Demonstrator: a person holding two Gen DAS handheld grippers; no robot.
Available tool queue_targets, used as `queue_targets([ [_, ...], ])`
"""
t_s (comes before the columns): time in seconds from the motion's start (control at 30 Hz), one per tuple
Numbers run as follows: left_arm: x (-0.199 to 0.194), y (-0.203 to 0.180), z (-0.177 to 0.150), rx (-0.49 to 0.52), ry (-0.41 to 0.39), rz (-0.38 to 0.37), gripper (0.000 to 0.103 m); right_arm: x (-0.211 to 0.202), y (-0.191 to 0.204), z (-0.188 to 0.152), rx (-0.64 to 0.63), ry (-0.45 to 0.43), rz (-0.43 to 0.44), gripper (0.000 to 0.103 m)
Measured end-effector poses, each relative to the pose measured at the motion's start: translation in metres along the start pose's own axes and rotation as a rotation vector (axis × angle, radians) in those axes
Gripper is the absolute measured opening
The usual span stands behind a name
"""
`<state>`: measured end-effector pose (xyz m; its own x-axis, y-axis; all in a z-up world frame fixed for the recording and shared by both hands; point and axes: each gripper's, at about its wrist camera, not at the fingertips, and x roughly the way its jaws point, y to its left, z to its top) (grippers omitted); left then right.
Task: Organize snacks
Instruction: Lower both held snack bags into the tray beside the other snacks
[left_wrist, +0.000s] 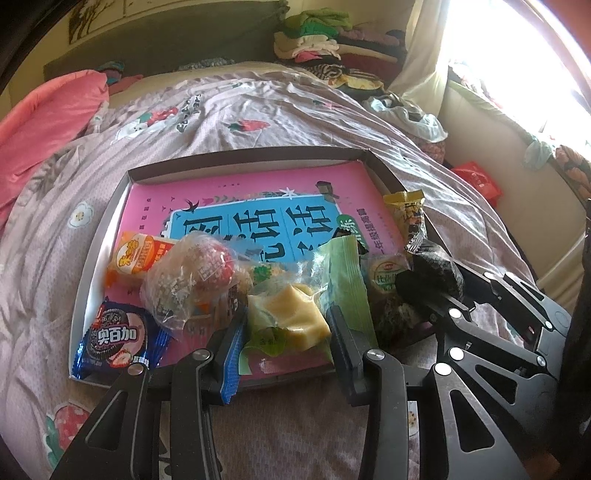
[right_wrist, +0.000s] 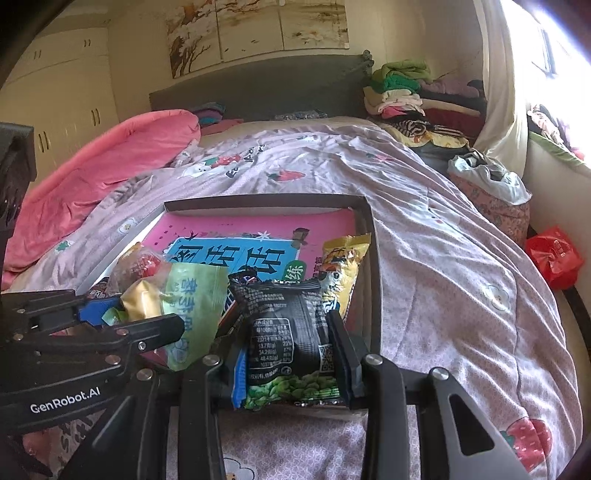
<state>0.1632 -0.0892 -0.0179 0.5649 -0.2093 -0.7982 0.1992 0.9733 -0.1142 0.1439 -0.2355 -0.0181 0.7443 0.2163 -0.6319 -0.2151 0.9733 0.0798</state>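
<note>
The bed (right_wrist: 443, 236) is soft and lumpy, and the flat box (left_wrist: 122, 192) sits on its quilt near the front edge. If a hand leans on the box, it could tip and the snacks could slide.

A pink book (left_wrist: 258, 192) lies flat in the box and fills most of it. It is smooth, so packs on it can slip.

All the snacks are bunched along the front edge of the box. The green pack (left_wrist: 345, 273) is in the middle and leans on its neighbours. The yellow pack (right_wrist: 343, 273) stands by the right edge. The blue cookie pack (left_wrist: 118, 336) is in the front left corner. The orange pack (left_wrist: 138, 262) and the round red snack (left_wrist: 192, 277) are by the left edge.

The right tongs (right_wrist: 291, 350) are pinching the black pack (right_wrist: 288, 332), 1 finger on each side. The pack is puffy and shiny, so it could squirt out or pop if squeezed harder.

The left tongs (left_wrist: 286, 332) sit around the pale yellow snack (left_wrist: 291, 317). They look closed on its clear wrapper, but I cannot tell if they grip it tight. It may drop if lifted fast.

The 2 tongs are very close together. They could bump and knock the green pack over.
</note>
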Motion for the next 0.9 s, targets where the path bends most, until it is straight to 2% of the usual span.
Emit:
queue_targets([
  [0.3,0.003,0.0,-0.005,-0.002,0.016,-0.011,0.043,-0.004,-0.008,-0.003,0.046,0.008,0.036,0.039],
  [0.63,0.004,0.001,-0.005,-0.006,0.015,-0.018,0.043,-0.008,-0.012,-0.005,0.056,0.006,0.029,0.039],
  [0.9,0.003,0.001,-0.005,-0.01,0.014,-0.022,0.043,-0.021,-0.017,-0.005,0.078,-0.008,0.071,0.039],
])
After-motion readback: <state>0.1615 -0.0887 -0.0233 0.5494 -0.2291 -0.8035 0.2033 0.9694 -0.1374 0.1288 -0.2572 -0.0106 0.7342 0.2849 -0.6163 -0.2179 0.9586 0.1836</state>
